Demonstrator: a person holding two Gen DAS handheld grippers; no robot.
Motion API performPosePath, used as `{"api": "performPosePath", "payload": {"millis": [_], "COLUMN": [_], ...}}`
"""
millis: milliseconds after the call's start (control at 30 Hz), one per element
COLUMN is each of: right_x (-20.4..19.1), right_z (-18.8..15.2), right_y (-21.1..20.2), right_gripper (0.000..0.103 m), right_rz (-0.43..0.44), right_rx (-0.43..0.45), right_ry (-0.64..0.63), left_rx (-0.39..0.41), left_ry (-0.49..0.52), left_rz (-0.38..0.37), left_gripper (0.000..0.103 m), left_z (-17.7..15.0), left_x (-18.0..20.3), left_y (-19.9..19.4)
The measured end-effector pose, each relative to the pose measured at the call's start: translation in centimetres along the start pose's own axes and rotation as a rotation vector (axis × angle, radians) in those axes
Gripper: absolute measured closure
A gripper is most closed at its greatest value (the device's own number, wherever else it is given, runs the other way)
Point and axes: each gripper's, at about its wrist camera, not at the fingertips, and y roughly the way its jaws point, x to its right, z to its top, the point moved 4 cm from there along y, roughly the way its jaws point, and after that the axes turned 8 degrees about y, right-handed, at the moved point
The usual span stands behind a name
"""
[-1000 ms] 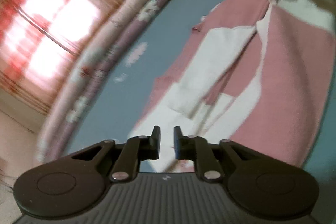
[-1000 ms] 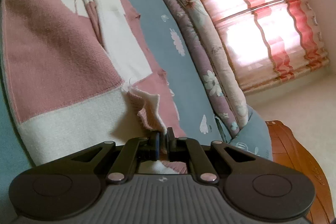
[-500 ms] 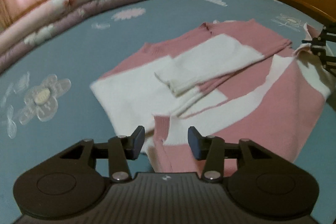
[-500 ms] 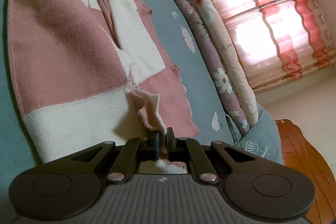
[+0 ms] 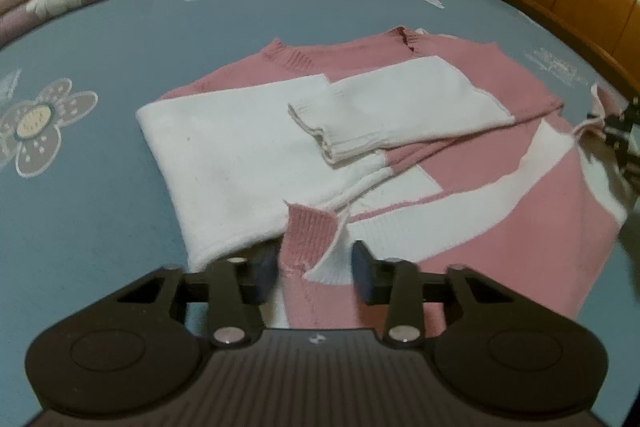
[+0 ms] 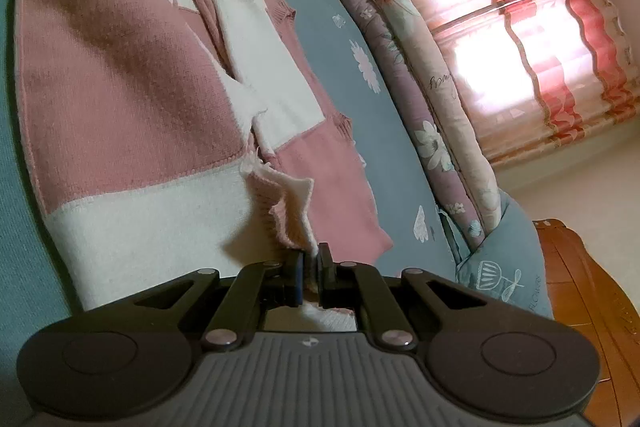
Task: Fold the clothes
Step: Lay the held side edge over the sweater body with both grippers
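On the blue bedsheet (image 5: pixel 120 187) lies the sweater (image 5: pixel 248 163); my left gripper (image 5: pixel 314 267) has just been closing — hem corner between the pads, grip unconfirmed. Right gripper (image 6: pixel 310 273) pinches the other corner. Uneven lift could slip the left corner.

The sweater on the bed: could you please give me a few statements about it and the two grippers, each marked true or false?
1. The right gripper is shut on an edge of the sweater. True.
2. The sweater lies on a wooden table. False: it lies on a blue flowered bedsheet.
3. A white sleeve is folded across the sweater's body. True.
4. The left gripper hangs over bare sheet, away from the sweater. False: a hem corner of the sweater lies between its jaws, which have just been closing.
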Motion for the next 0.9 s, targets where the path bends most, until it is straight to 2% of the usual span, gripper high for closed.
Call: {"api": "performPosePath", "payload": {"millis": [67,167,433,667,900], "right_x": [0.0,0.1,0.3,1.3,2.7], "right_z": [-0.1,-0.2,-0.2,0.5,2.5], "right_y": [-0.1,-0.2,-1.3,-1.4,0.3], "right_gripper": [0.095,0.095,0.095,0.095,0.095], "right_rz": [0.001,0.002,-0.016,-0.078,-0.156], "right_rx": [-0.001,0.0,0.01,0.014,0.037], "right_ry": [0.0,0.004,-0.009,-0.012,-0.038], "left_rx": [-0.007,-0.008,0.147,0.243,0.282], "left_ry": [0.01,0.063,0.161,0.15,0.113], "left_rz": [-0.006,0.056,0.188,0.273,0.322], "left_gripper": [0.092,0.095,0.095,0.095,0.095], "left_z": [0.2,0.5,1.9,2.8,3.5], "left_x": [0.6,2.2,5.4,4.8,3.3], "left_y": [-0.1,-0.7,-5.9,-9.2,-9.7]}}
